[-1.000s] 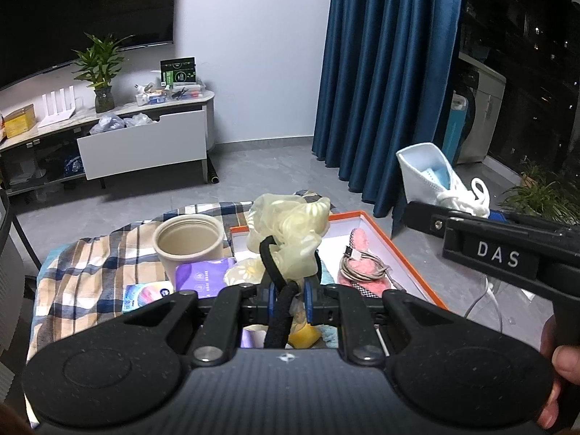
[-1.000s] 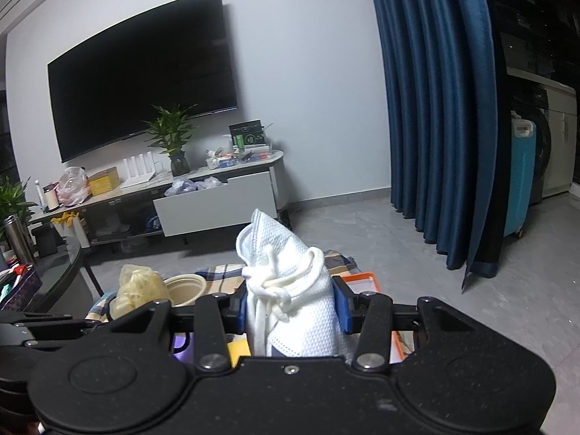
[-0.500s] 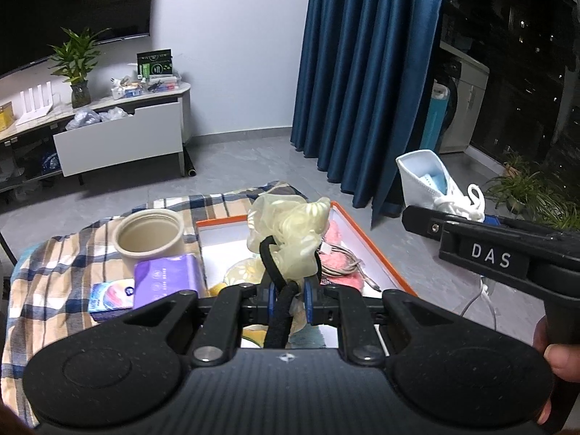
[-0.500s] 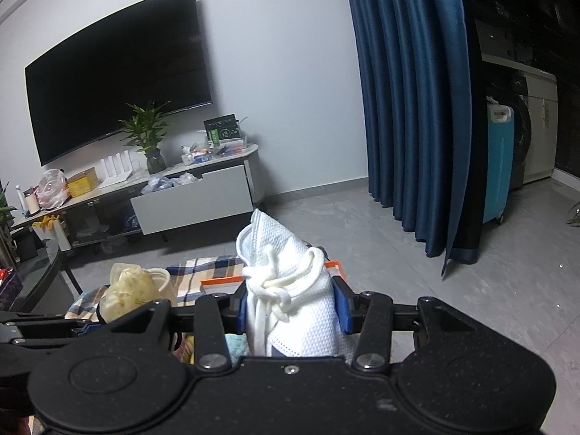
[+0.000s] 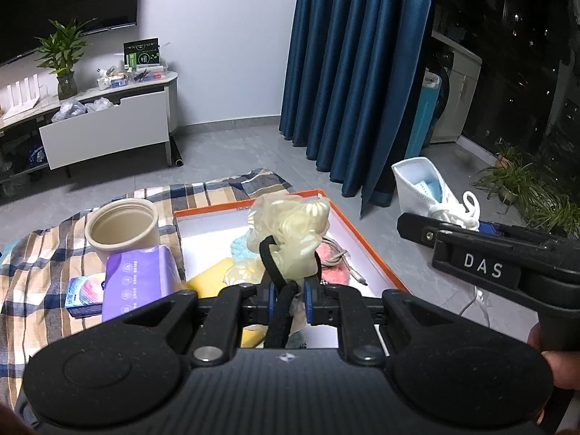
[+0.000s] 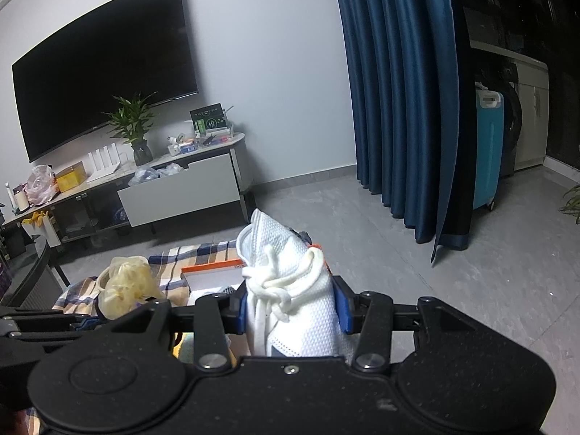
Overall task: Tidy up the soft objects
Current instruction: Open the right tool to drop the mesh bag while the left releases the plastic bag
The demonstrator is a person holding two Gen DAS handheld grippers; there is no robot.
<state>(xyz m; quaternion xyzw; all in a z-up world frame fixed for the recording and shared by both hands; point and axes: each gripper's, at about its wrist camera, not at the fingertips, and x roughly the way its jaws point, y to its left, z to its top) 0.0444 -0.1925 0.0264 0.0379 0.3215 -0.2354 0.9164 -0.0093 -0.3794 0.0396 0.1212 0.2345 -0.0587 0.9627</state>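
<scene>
Left wrist view gives us the clearest read: since a second ago more of the white tray with the orange rim (image 5: 366, 250) has come into sight below us, and the beige cylindrical cup (image 5: 121, 226) has slid toward the left of the frame. We judge that both loads are arriving over the tray, so the drop-off step is near.

Our left gripper (image 5: 289, 299) is pinched as tight as it goes on the black elastic band (image 5: 272, 261) of the crumpled pale-yellow translucent plastic cap (image 5: 290, 232). The cap stands up from the pads above the tray's middle, its long axis running forward and upward away from us, the band end at the pads.

Our right gripper (image 6: 293, 311) is closed about halfway on the white mesh face mask with knotted ear loops (image 6: 290, 290). The mask stands roughly upright, its pointed end up and slightly left. In the left wrist view it hangs to the right of the tray, outside the rim and above the floor.

Inside the tray we see a yellow sponge block (image 5: 212, 279) and a pink fuzzy item (image 5: 335, 268), not clear enough to name.
</scene>
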